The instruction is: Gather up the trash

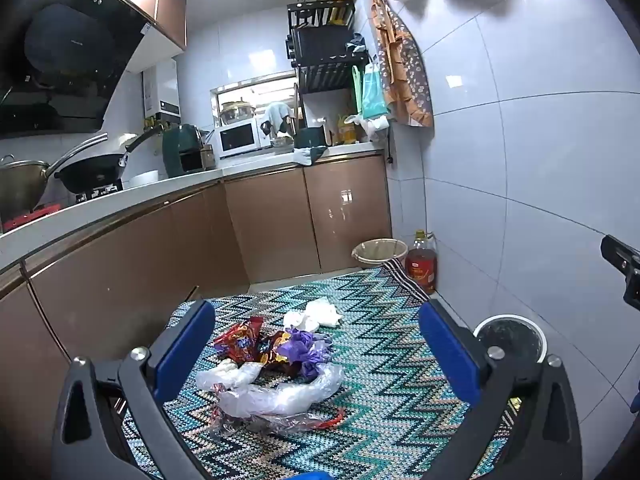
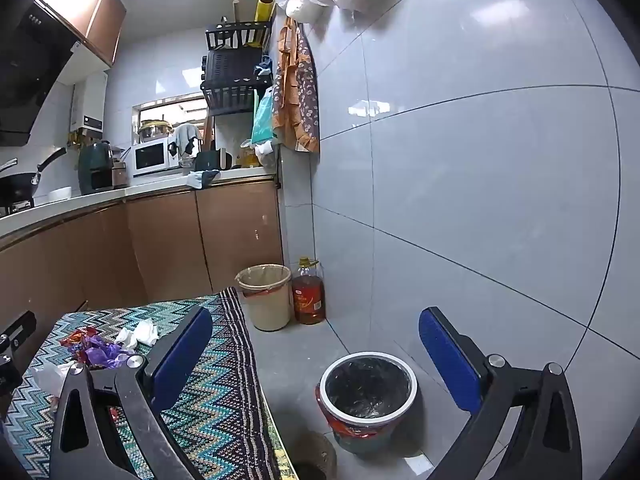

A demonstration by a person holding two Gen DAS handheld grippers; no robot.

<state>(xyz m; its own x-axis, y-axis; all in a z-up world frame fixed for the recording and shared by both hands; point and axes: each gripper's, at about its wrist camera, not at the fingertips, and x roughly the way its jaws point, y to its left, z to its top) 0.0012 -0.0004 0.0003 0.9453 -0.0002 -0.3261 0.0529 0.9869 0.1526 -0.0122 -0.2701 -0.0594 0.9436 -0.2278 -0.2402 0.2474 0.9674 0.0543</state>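
A pile of trash lies on the zigzag cloth of the table (image 1: 392, 360): a red snack wrapper (image 1: 240, 340), a purple crumpled bag (image 1: 306, 350), white tissue (image 1: 316, 314) and clear plastic bags (image 1: 280, 394). My left gripper (image 1: 316, 356) is open, above and around the pile, touching nothing. My right gripper (image 2: 316, 356) is open and empty, above a bin with a black liner (image 2: 368, 396) on the floor. The pile also shows at the left of the right wrist view (image 2: 100, 346).
A beige bin (image 2: 266, 296) and an oil bottle (image 2: 308, 292) stand by the tiled wall in the corner. Brown cabinets (image 1: 260, 224) and a cluttered counter run along the left and back. The black-liner bin shows beside the table in the left view (image 1: 512, 340).
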